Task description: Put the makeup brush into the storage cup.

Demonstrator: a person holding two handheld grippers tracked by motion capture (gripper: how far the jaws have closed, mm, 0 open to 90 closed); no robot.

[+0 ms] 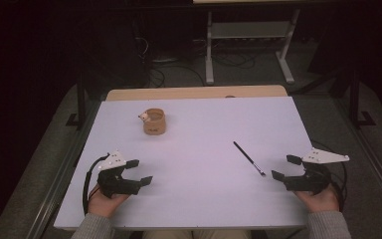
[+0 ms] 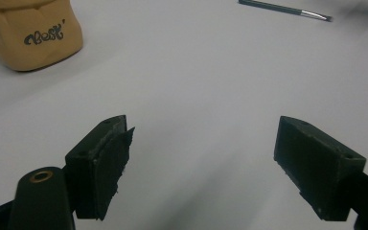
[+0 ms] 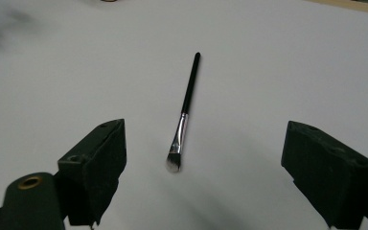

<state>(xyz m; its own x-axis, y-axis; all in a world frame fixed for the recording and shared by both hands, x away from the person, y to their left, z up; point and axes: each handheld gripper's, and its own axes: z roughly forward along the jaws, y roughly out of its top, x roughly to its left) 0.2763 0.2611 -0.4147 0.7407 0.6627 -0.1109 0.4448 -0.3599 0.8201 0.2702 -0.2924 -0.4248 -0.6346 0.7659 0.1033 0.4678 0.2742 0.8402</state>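
A: What lies on the white tabletop (image 1: pixel 194 149)?

B: A thin brush (image 1: pixel 249 159), right of centre in the high view, flat and slanting from upper left to lower right. It has a black handle, a silver collar and a small flat tuft of bristles at its lower right end.

A: And seen closer?

B: In the right gripper view the brush (image 3: pixel 184 112) lies in the middle of the frame, bristle end nearest the camera, handle pointing away towards the top. The bristles look greyish and rounded at the tip. In the left gripper view the brush (image 2: pixel 285 10) crosses the upper right corner.

A: Anything else?

B: A tan cup (image 1: pixel 154 121) stands upright in the upper left part of the tabletop, well apart from the brush, with a small pale figure on its rim. In the left gripper view the cup (image 2: pixel 31 33) sits at the upper left with dark lettering on its side.

A: The grippers?

B: The left gripper (image 1: pixel 139 172) rests low at the lower left, held by a hand (image 1: pixel 107 199), jaws spread wide and holding nothing. The right gripper (image 1: pixel 286 168) is at the lower right, just beside the bristle end without touching it, held by the other hand (image 1: pixel 321 198), jaws likewise spread wide with nothing between them.
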